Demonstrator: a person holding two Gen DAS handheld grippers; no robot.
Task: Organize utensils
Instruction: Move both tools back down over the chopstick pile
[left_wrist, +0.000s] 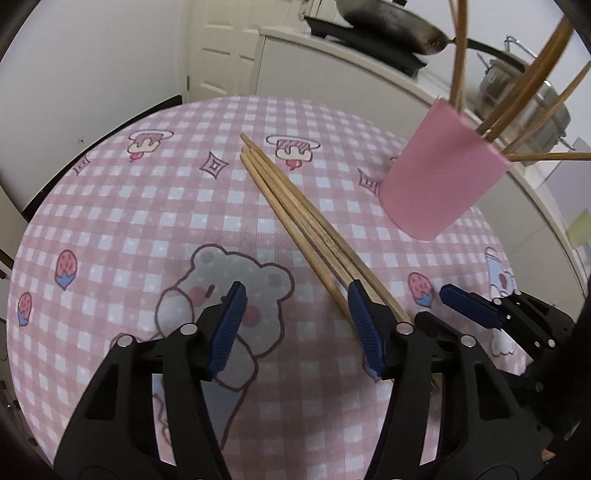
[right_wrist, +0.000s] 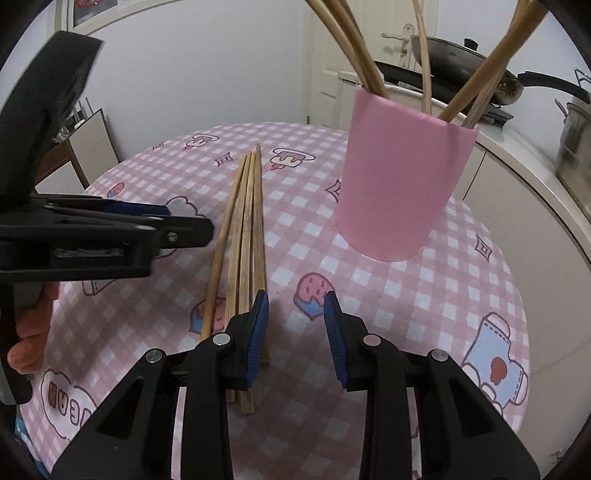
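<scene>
1. Four loose bamboo chopsticks (right_wrist: 243, 236) lie bundled on the pink checked tablecloth (right_wrist: 424, 302).
2. The pink cylindrical holder (right_wrist: 399, 177) stands beside them, containing more chopsticks.
3. Left gripper (left_wrist: 295, 314): jaws apart, empty.
4. Right gripper (right_wrist: 295, 325): jaws apart, empty, right of the bundle.

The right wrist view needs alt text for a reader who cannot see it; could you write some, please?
The right gripper hangs open and empty over a pink checked tablecloth, beside loose chopsticks. An upright pink cup behind holds more sticks, and the left gripper reaches in from the left.
</scene>
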